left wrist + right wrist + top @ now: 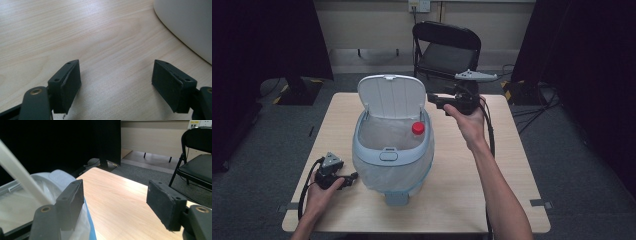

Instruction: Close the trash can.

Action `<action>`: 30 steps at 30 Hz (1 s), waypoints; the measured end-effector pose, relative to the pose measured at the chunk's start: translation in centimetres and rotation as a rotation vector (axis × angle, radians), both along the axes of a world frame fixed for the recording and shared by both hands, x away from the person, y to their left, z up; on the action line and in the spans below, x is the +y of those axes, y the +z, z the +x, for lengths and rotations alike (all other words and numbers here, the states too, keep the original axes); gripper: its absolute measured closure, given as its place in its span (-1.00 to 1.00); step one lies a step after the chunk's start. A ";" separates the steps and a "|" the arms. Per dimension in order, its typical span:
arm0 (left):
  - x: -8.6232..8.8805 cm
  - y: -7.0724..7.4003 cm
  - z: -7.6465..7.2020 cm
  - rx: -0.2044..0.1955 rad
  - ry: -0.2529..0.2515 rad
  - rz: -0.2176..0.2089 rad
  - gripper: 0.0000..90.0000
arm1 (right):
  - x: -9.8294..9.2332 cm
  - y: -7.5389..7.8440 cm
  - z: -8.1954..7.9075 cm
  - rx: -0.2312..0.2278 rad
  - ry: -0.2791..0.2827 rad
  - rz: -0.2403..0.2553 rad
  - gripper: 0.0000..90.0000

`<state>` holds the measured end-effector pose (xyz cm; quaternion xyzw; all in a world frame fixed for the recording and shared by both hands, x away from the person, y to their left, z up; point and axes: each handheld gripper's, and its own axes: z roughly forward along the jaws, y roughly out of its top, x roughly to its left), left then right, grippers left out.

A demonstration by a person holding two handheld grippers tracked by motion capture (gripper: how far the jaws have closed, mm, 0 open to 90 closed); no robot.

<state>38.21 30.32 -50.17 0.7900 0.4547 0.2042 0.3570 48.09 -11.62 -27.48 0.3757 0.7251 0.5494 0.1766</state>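
We hold the right hand-held gripper (438,100) beside the open bin (392,150), its jaws wide and empty. A bottle with a red cap (417,128) lies inside the bin's bag. Our left hand-held gripper (347,180) rests on the worktop (492,165) near the bin, jaws wide, gripping nothing.

black folding chair (447,50), wall socket (419,5), wooden table (507,165)
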 end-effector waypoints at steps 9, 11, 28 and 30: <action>-0.1 0.0 0.0 0.001 0.009 -0.004 -0.51 | 1.1 1.3 0.6 -0.027 0.058 0.084 -0.36; -0.1 0.0 0.0 0.000 0.011 -0.003 -0.51 | 1.3 1.4 0.6 -0.034 0.070 0.087 -0.31; -0.1 0.0 0.0 0.001 0.009 0.002 -0.51 | 1.2 1.9 -0.1 -0.019 0.153 0.136 -0.38; -0.1 0.0 0.0 0.000 0.010 0.001 -0.51 | 1.2 1.8 -0.5 -0.022 0.166 0.133 -0.39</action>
